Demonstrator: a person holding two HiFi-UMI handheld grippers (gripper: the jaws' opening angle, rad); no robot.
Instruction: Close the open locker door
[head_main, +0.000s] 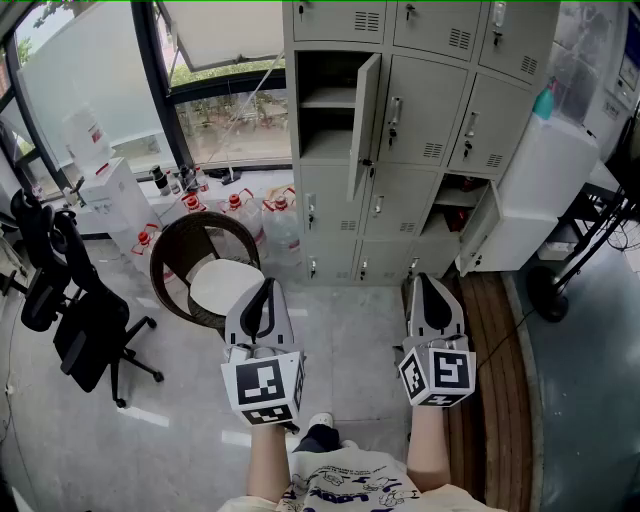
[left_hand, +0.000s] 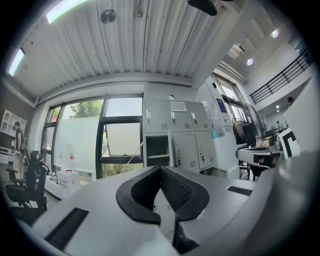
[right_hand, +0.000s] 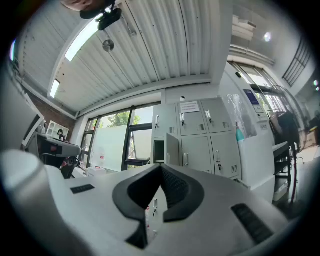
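Observation:
A grey bank of lockers (head_main: 420, 130) stands ahead across the floor. In its left column, second row, one compartment (head_main: 325, 105) is open, with its door (head_main: 363, 125) swung out on right-hand hinges. The left gripper view shows the same open compartment (left_hand: 156, 149) far off, and the right gripper view shows the open door (right_hand: 172, 148) edge-on. My left gripper (head_main: 264, 285) and right gripper (head_main: 421, 278) are held side by side, well short of the lockers, and point level at them. Both are shut with nothing between the fingers.
A low locker door (head_main: 478, 232) at the lower right also hangs open beside a white cabinet (head_main: 545, 185). A round wicker chair (head_main: 205, 265), several water jugs (head_main: 240, 210) and a black office chair (head_main: 80, 320) stand to the left. Windows run along the left wall.

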